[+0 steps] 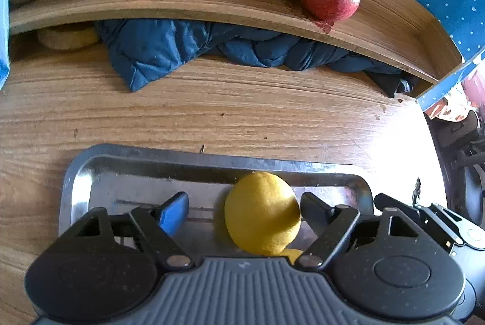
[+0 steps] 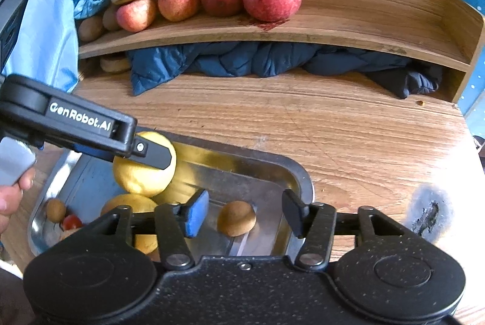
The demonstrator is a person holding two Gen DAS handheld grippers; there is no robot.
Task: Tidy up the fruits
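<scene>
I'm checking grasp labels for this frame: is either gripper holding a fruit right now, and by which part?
Nothing is held. The left gripper stands open around the lemon in the metal tray; the right gripper is open around a kiwi, pads clear.

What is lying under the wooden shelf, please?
Under the wooden shelf lies a crumpled dark blue quilted garment, and at its left end a pale round thing, partly hidden. Anything behind the garment is covered.
</scene>
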